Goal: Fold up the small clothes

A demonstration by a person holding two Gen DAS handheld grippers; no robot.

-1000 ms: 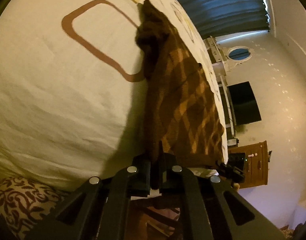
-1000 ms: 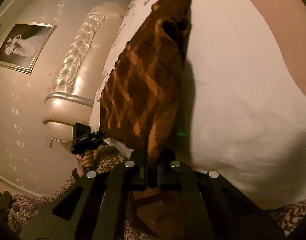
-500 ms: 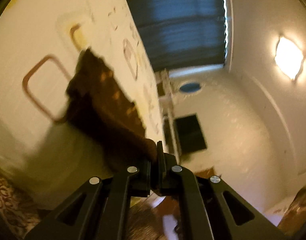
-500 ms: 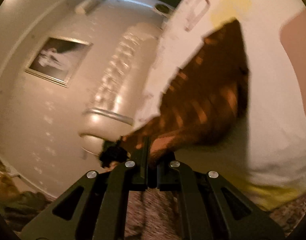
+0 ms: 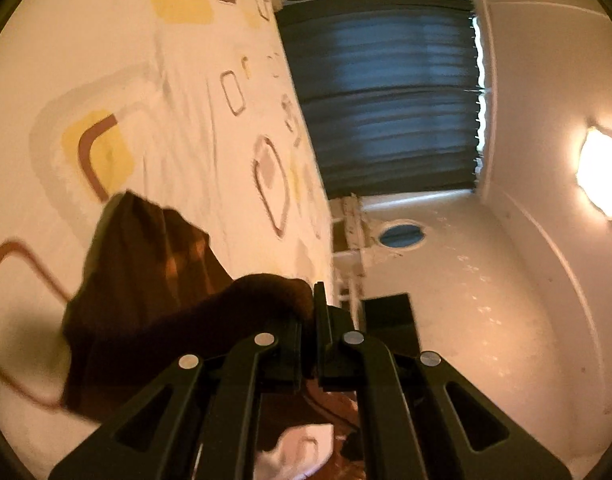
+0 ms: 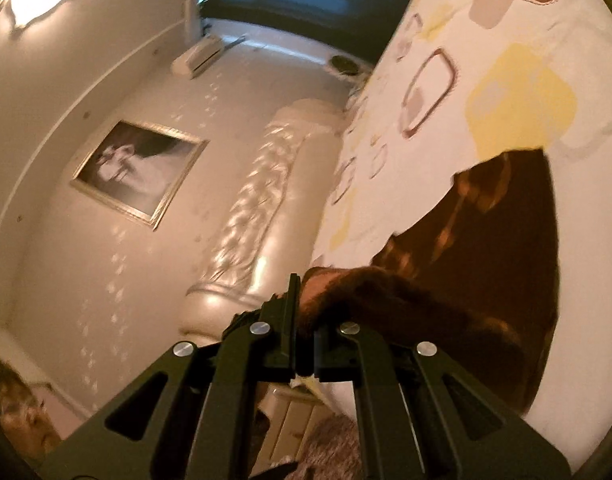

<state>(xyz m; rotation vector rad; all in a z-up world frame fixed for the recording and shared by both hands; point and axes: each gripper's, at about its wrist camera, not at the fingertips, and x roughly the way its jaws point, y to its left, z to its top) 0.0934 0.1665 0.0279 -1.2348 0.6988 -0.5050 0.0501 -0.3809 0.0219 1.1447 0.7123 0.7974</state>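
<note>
Pinching the brown cloth (image 5: pixel 145 280), your left gripper (image 5: pixel 314 312) has its jaws closed on a bunched hem, which bulges out to the left of the fingers. Your right gripper (image 6: pixel 301 312) is likewise clamped on another edge of the same cloth (image 6: pixel 486 272), the fabric rolling off to the right of its fingers. Between those two holds the cloth hangs slack and drapes down toward the bed (image 5: pixel 145 80), its faint orange check blurred in both views. Whether its lower edge touches the sheet cannot be told; it casts a shadow on the sheet in the left view. The bed's cover is cream with yellow patches and brown rounded outlines. Beyond the bed in the left view, a dark blue curtain (image 5: pixel 386 92) fills the far wall, a round mirror (image 5: pixel 400 235) sits below it, and a lamp (image 5: pixel 602 172) glows on the ceiling. In the right view a tufted headboard (image 6: pixel 261 208) runs along the bed, with a framed picture (image 6: pixel 137 168) and an air conditioner (image 6: pixel 197 56) on the wall.
</note>
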